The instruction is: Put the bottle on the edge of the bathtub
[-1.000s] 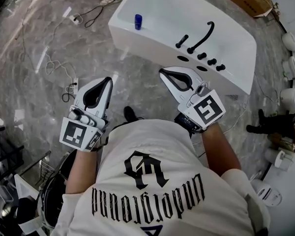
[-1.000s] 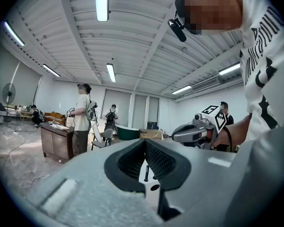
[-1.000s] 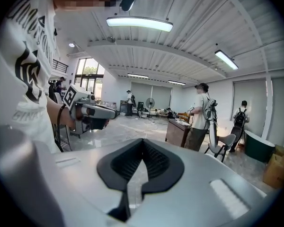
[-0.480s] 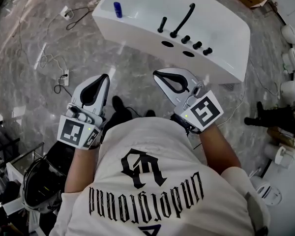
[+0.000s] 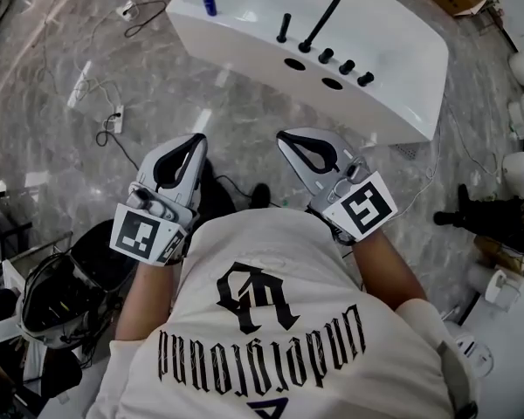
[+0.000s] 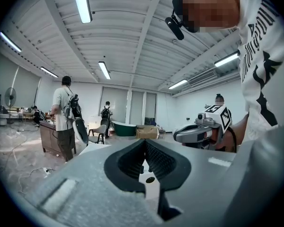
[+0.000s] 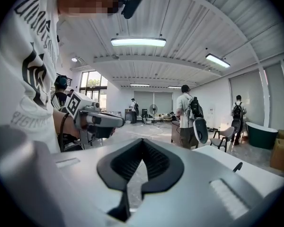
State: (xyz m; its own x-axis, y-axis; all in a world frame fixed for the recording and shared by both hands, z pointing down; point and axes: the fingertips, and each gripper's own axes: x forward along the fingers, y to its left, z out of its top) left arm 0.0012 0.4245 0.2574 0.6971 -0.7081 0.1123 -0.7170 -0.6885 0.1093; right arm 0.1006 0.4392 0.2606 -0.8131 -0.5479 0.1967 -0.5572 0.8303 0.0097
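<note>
Near: left claw (image 5: 195, 140) and right claw (image 5: 285, 135) are both closed with nothing between them, held side by side above the marble floor (image 5: 157, 85). Far: the blue bottle (image 5: 209, 1) stands on the far-left edge of the white bathtub (image 5: 402, 64).

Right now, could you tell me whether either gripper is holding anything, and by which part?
Nothing is held: the left gripper and right gripper are both shut and empty.
</note>
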